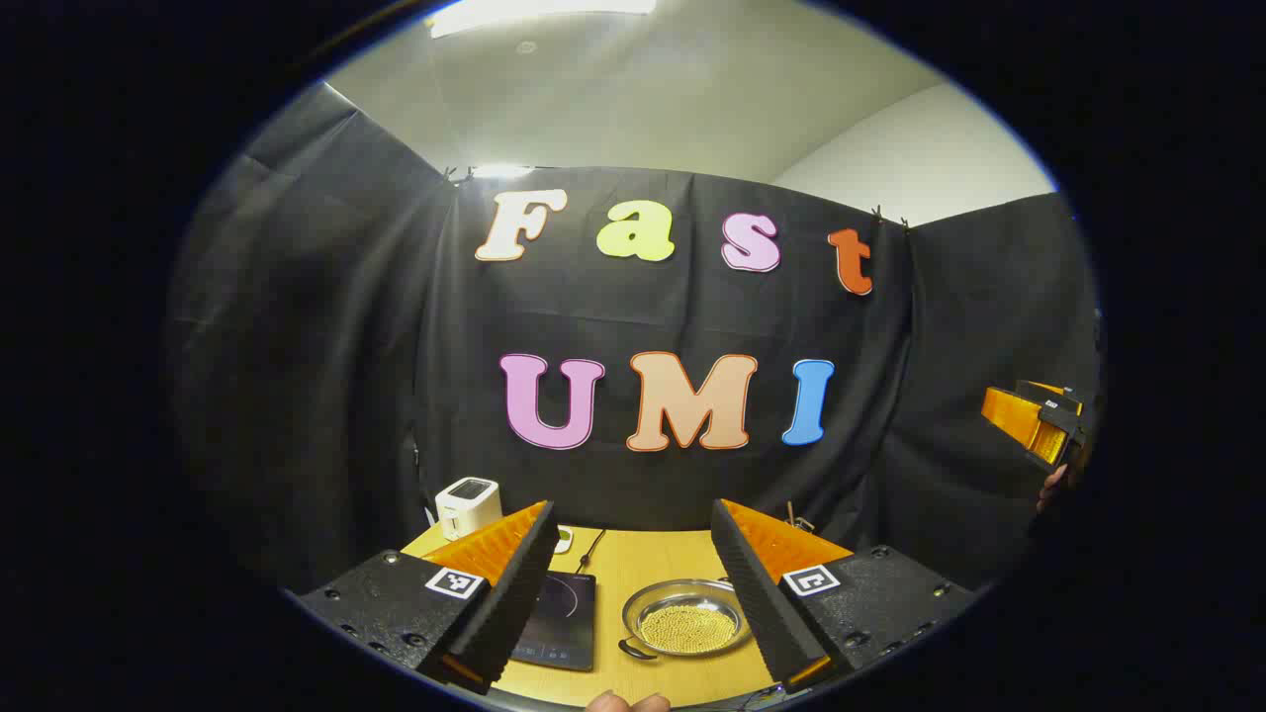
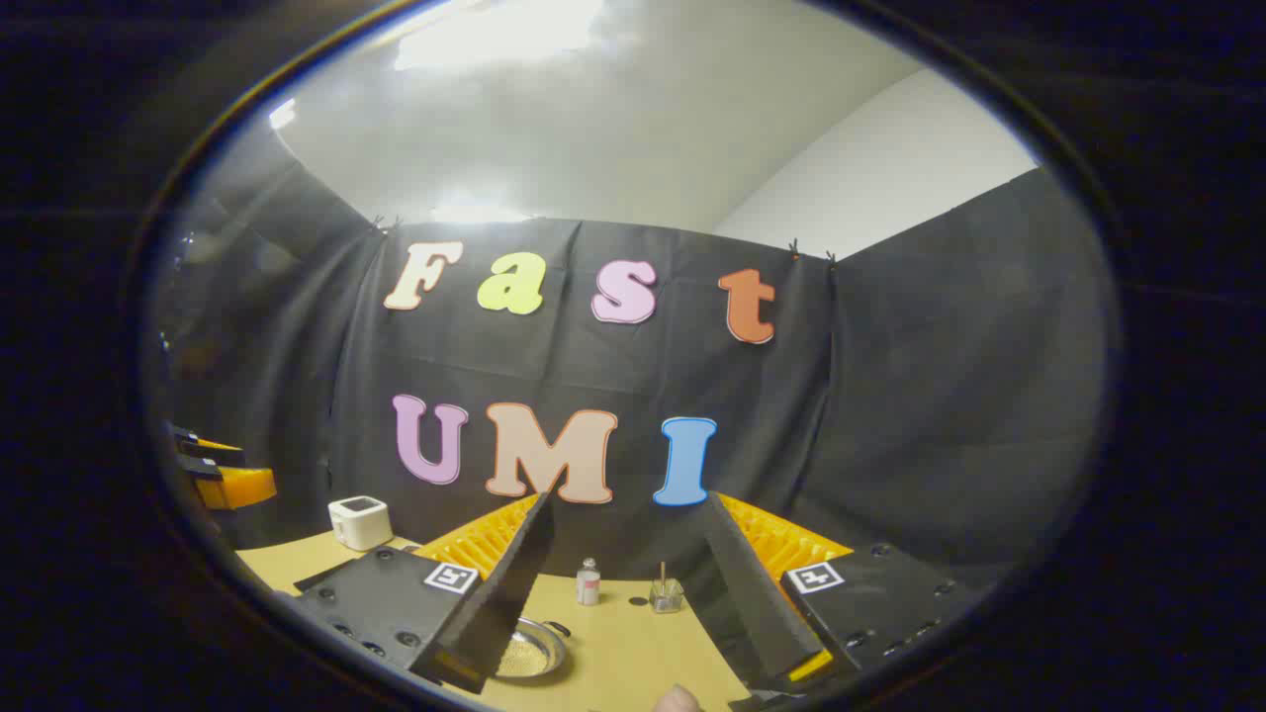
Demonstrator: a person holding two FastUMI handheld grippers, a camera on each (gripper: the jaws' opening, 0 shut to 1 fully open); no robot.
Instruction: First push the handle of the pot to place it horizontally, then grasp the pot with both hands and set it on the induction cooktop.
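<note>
Both grippers are hovering level above the bench (image 1: 633, 574), aimed at the back wall. The left gripper (image 1: 633, 583) is holding its fingers spread wide, the pot (image 1: 685, 621) sitting between them beside the cooktop (image 1: 562, 618). The right gripper (image 2: 613, 593) is gaping too, the pot at its left finger.

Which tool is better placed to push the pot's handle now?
Probably the left tool: the pot sits straight ahead between its open fingers. From the right tool, the pot is off to one side, half hidden.
</note>
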